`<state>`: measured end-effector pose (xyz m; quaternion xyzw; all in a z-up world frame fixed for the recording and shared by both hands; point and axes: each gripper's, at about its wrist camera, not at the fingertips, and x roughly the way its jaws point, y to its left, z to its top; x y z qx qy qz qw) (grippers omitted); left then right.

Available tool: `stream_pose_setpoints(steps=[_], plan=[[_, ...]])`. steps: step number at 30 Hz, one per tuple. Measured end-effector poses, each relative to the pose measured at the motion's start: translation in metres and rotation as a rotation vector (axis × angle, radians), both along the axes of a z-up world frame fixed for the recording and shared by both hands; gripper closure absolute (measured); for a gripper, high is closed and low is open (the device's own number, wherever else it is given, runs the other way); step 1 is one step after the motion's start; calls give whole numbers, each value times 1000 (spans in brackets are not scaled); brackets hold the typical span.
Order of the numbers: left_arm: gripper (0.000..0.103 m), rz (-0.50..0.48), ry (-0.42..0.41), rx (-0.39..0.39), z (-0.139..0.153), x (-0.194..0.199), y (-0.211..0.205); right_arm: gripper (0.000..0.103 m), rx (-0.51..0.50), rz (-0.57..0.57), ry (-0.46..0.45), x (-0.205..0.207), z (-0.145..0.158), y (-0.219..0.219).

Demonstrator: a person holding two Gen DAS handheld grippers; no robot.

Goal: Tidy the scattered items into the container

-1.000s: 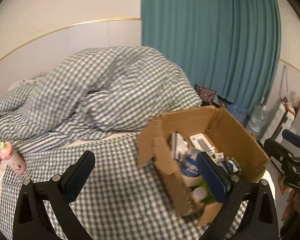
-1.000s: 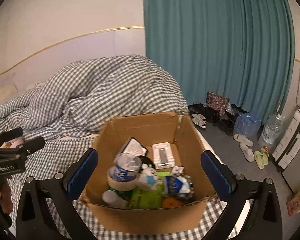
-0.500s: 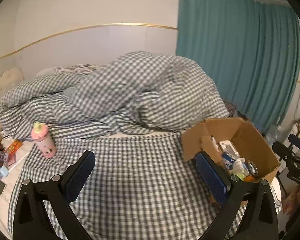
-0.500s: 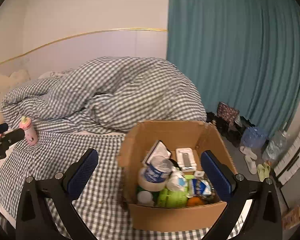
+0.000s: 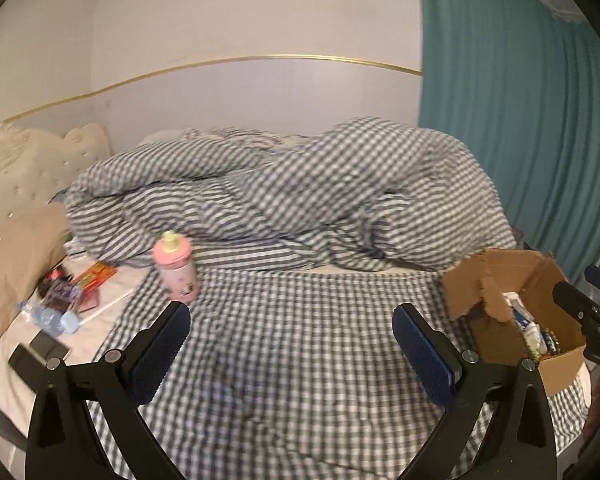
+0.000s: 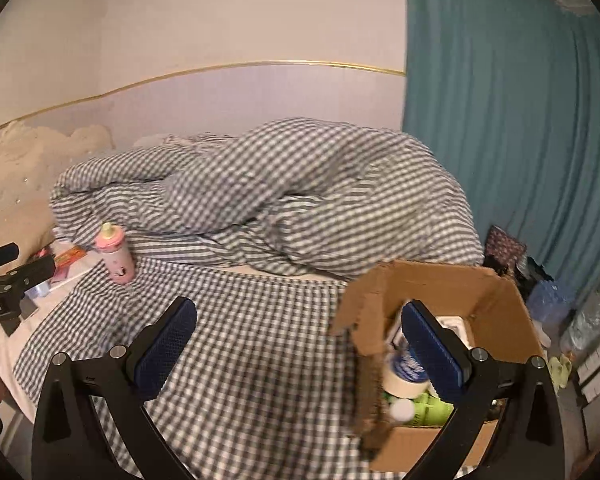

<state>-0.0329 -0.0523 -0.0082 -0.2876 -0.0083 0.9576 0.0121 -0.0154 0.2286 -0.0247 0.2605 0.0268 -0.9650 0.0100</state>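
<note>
A: Left gripper (image 5: 291, 342)?
B: Spread wide, nothing between the blue pads (image 5: 158, 354). Held above checked bedding (image 5: 300, 360).

A: And ahead of it, to the left?
B: A pink bottle (image 5: 176, 270) with a yellow cap, upright on the checked cloth, just beyond the left fingertip. Further left, on a white sheet (image 5: 100, 344): a clear plastic bottle (image 5: 46, 316) lying on its side, a red-orange packet (image 5: 94, 274), a dark flat device (image 5: 38, 350), other small clutter too blurred to name.

A: Container?
B: Cardboard box (image 5: 512, 280), ahead and to the right of the left gripper, flaps up, standing at the bed's edge. Already holding several things, hard to tell apart in this view.

A: Right gripper (image 6: 299, 338)?
B: Also spread, empty. Right finger (image 6: 434, 350) in front of the open cardboard box (image 6: 480, 292); left finger over checked cloth.

A: Inside the box, seen from the right wrist?
B: A roll of tape (image 6: 404, 376) with a blue-and-white item on top, something green (image 6: 430, 408) below it, a white cap (image 6: 400, 410) near the front wall. Rest hidden behind the finger.

A: Pink bottle (image 6: 114, 254) from that side?
B: Far ahead and left of the right gripper, well apart from the box, near the crumpled duvet (image 6: 260, 200).

A: Anything else?
B: Teal curtain (image 6: 500, 120) beyond the box; tip of the other gripper at each view's edge.
</note>
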Motion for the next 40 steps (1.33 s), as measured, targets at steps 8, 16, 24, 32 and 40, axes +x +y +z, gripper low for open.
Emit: stream_pose_setpoints(steps=[8, 16, 24, 32, 40], plan=[[0, 62, -26, 23, -1, 11, -31, 0, -12, 65, -12, 1, -3, -40], [0, 41, 0, 20, 12, 21, -21, 0, -3, 70, -5, 8, 5, -44], [0, 17, 10, 4, 15, 23, -5, 0, -9, 65, -7, 11, 8, -33], [0, -1, 25, 3, 19, 27, 5, 0, -19, 56, -9, 14, 9, -25], [0, -9, 24, -3, 20, 29, 11, 0, -26, 53, -9, 15, 8, -21]])
